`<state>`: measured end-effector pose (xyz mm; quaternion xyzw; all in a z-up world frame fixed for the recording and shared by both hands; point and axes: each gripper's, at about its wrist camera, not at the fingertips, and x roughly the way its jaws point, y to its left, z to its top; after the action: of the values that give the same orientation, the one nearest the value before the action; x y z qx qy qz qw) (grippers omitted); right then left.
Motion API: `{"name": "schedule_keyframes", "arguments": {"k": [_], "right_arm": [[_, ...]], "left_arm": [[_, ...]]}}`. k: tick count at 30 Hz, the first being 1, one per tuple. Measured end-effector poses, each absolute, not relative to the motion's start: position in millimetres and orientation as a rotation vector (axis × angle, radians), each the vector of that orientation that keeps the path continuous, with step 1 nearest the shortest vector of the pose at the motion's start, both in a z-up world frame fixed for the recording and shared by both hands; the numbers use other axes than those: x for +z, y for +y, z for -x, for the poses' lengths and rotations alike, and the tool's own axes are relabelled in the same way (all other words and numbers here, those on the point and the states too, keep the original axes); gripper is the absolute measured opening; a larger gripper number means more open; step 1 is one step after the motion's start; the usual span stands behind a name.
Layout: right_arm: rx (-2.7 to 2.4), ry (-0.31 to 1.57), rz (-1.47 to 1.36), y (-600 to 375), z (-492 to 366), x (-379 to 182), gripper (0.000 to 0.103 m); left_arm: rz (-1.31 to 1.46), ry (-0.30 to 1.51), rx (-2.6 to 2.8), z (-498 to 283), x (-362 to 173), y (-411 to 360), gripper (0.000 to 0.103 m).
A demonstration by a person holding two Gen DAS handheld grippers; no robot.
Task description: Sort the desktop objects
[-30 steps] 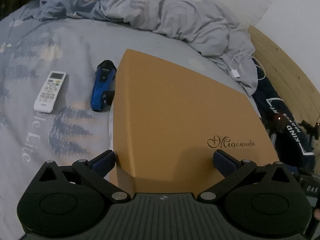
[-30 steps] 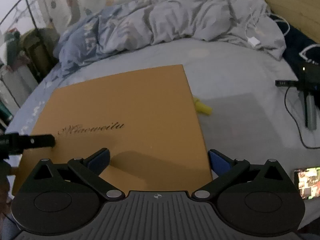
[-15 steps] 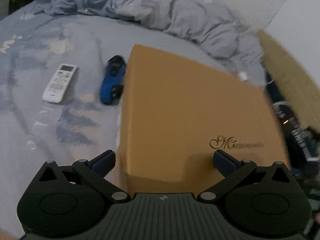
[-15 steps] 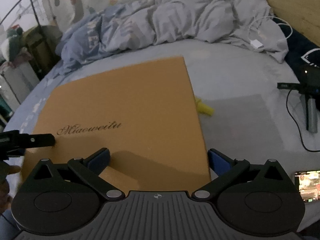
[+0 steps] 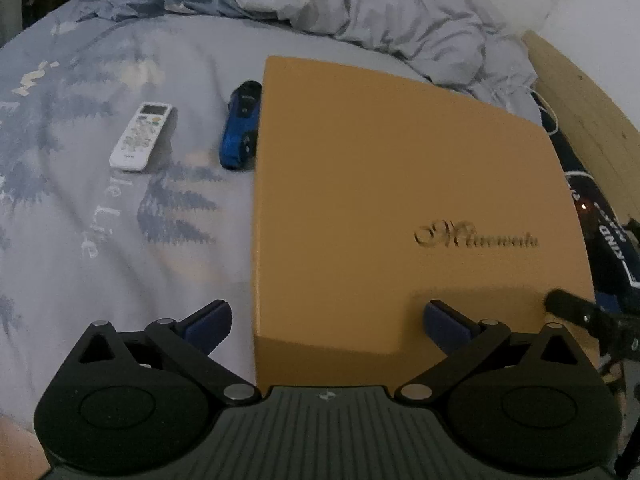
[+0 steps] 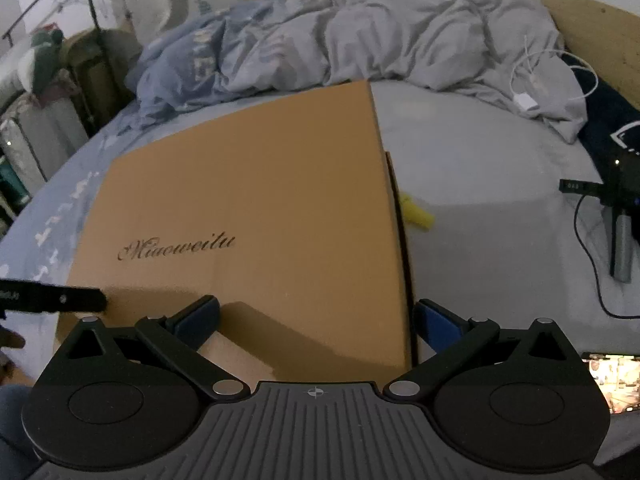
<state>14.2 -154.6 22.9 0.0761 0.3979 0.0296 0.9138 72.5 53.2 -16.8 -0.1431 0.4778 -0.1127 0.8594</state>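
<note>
A tan cardboard box [image 5: 400,200] with script lettering lies on the bed; it also shows in the right wrist view [image 6: 256,216]. My left gripper [image 5: 326,320] is open, straddling the box's near left corner. My right gripper [image 6: 316,320] is open, straddling the box's near right corner. A white remote [image 5: 141,136] and a blue toy car [image 5: 240,124] lie left of the box. A yellow object [image 6: 416,212] lies against the box's right side, partly hidden.
A crumpled grey duvet [image 5: 360,8] lies behind the box. A wooden bed frame [image 5: 580,112], white charger cable [image 6: 524,100], dark clothing, a black device with cable [image 6: 616,208] and a lit phone [image 6: 612,380] are at the right.
Both grippers have shifted slightly and stay open over the box corners. In the left view the scene has slid right. The lid's right edge now shows a dark gap.
</note>
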Motion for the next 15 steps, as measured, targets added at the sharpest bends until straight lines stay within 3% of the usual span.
{"name": "schedule_keyframes", "arguments": {"k": [15], "right_arm": [[0.047,0.819,-0.133,-153.3,-4.8,27.4,0.103]], "left_arm": [[0.24,0.992,-0.259,-65.0,-5.7,30.2,0.103]]}}
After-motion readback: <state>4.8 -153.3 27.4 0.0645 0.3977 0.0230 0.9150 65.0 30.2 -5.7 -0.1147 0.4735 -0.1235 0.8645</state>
